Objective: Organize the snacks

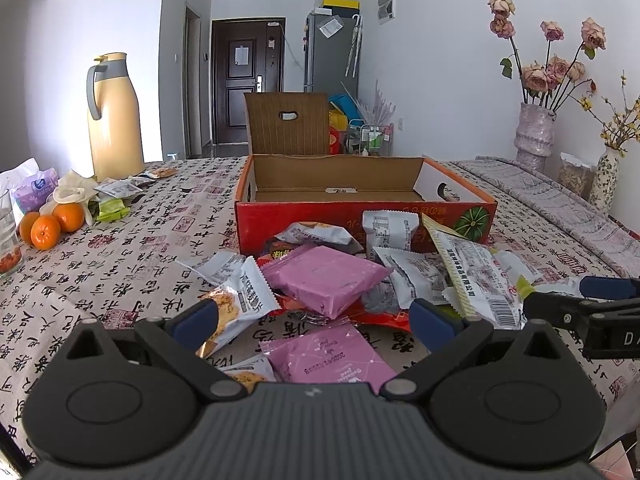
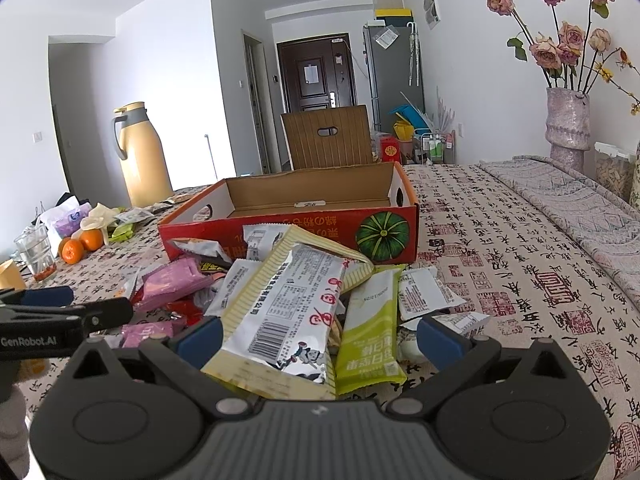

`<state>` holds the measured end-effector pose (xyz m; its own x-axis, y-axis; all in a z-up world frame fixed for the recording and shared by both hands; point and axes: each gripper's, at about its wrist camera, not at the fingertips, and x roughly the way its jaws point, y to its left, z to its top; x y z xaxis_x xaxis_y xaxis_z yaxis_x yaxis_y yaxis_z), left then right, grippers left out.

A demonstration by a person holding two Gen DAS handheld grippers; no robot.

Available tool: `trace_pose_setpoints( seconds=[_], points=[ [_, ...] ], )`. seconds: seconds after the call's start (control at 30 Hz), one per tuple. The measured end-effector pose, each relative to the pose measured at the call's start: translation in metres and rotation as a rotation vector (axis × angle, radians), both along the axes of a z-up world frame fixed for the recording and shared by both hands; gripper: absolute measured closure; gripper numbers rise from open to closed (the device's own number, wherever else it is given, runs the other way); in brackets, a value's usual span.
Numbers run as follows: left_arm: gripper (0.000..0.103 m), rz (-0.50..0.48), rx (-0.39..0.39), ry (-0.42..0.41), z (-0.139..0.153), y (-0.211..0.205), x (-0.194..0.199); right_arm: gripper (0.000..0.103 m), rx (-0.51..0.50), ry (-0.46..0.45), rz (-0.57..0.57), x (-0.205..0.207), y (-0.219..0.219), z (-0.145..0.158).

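Note:
A heap of snack packets lies on the patterned tablecloth in front of an open red cardboard box [image 1: 400, 222] [image 2: 280, 232], whose inside looks empty. My left gripper [image 1: 314, 320] is open just above the cloth, its blue fingertips either side of a pink packet [image 1: 326, 280]; a second pink packet [image 1: 332, 354] lies flat below it. My right gripper [image 2: 320, 336] is open around the near end of a long white and yellow striped packet [image 2: 288, 308], with a green packet [image 2: 368, 332] beside it. Neither gripper holds anything. The right gripper [image 1: 560, 296] also shows in the left wrist view.
A tall yellow thermos jug [image 1: 114, 120] stands at the back left. Oranges [image 1: 50, 226], a glass [image 2: 36, 256] and more wrappers sit at the left. Vases with dried flowers [image 1: 536, 136] and a jar [image 2: 612, 168] stand at the right on a folded cloth.

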<state>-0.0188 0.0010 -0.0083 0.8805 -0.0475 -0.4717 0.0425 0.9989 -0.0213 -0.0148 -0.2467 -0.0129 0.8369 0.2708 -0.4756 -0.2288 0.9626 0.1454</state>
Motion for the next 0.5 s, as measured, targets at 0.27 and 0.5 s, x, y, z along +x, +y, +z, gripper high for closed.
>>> trace_pose_setpoints(
  seconds=[0.27,0.5],
  points=[
    [0.000,0.002,0.001,0.004,-0.0008,-0.0007,-0.0003,0.000,-0.001,0.001,-0.001,-0.0003,0.0001,0.0002],
    [0.000,0.004,-0.003,0.004,-0.0021,-0.0006,-0.0017,0.000,0.000,0.000,-0.002,-0.0003,0.0000,-0.0003]
  ],
)
